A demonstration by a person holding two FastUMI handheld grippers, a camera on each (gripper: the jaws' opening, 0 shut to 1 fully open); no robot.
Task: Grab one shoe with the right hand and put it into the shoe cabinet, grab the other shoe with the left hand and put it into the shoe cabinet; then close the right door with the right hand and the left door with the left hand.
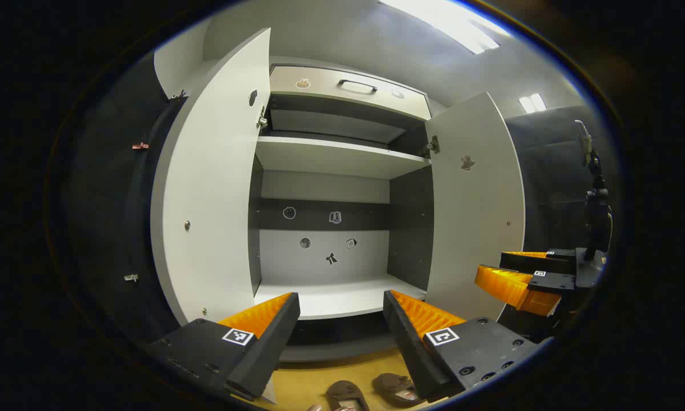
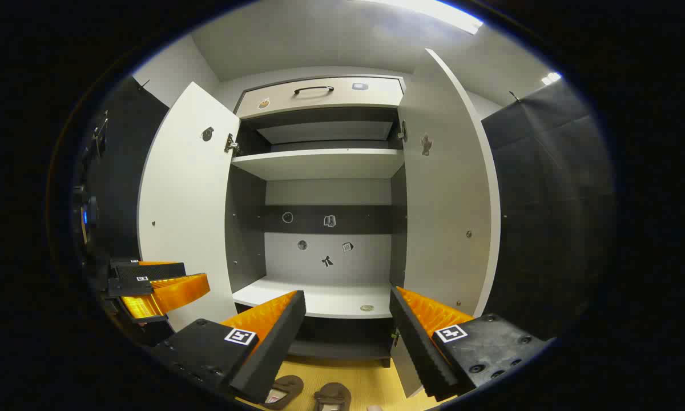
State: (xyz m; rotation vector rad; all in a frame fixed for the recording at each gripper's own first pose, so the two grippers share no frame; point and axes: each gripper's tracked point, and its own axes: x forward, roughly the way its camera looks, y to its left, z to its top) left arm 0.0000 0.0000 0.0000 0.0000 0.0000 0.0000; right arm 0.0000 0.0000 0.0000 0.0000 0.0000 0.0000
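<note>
Both claws are hovering in front of the cabinet [image 1: 342, 171], fingers spread apart, gripping nothing.

Left claw [image 1: 341, 337] is pointing at the cabinet's lower compartment. Two brown shoes are lying on the yellow floor [image 1: 319, 382] in front of the cabinet, below and just ahead of its fingertips: one shoe [image 1: 347, 395] under the gap, the other [image 1: 395, 388] close by the finger on the view's right. No contact.

Right claw [image 2: 347, 337] is facing the same opening. Here the shoes are sitting below the gap too, one [image 2: 285, 389] under the view-left finger, one [image 2: 332, 396] near centre. Not touching.

Left door [image 1: 211, 188] and right door [image 1: 476, 200] are both standing open, swung out from the cabinet. The bottom shelf [image 1: 337, 297] is holding no shoe; the drawer [image 1: 342, 88] is sitting shut at the cabinet top. In the left gripper view the right claw [image 1: 519, 282] is showing beside the right door.
</note>
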